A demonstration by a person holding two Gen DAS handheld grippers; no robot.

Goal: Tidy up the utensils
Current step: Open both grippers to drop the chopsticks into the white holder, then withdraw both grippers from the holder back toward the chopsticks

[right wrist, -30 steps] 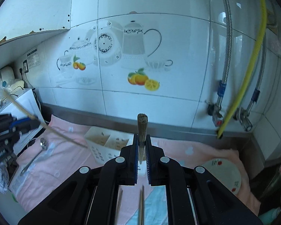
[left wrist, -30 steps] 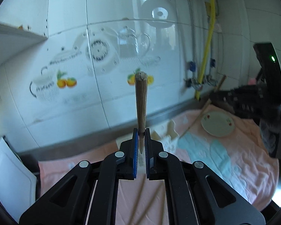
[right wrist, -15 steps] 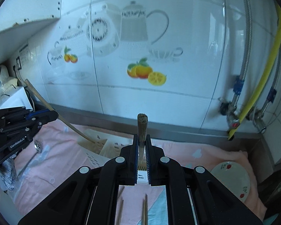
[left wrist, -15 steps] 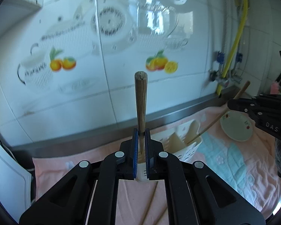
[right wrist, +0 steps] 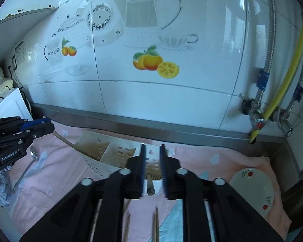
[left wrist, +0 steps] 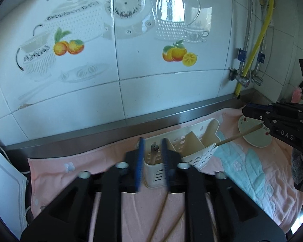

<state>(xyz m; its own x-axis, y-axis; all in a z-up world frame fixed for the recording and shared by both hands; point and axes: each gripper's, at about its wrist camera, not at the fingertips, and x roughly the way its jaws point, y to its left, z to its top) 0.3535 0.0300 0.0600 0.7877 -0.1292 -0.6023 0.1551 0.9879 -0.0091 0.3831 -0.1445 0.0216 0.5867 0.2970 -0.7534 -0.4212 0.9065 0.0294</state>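
My left gripper and right gripper have both just been opening; each chopstick, and, stands loose between parted fingers in the holder below. I should lift straight clear without nudging either stick.

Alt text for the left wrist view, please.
The left tool, its jaws just opened, frames a chopstick standing in the end compartment of a white utensil holder on a pink towel. The right tool hovers by a small plate.
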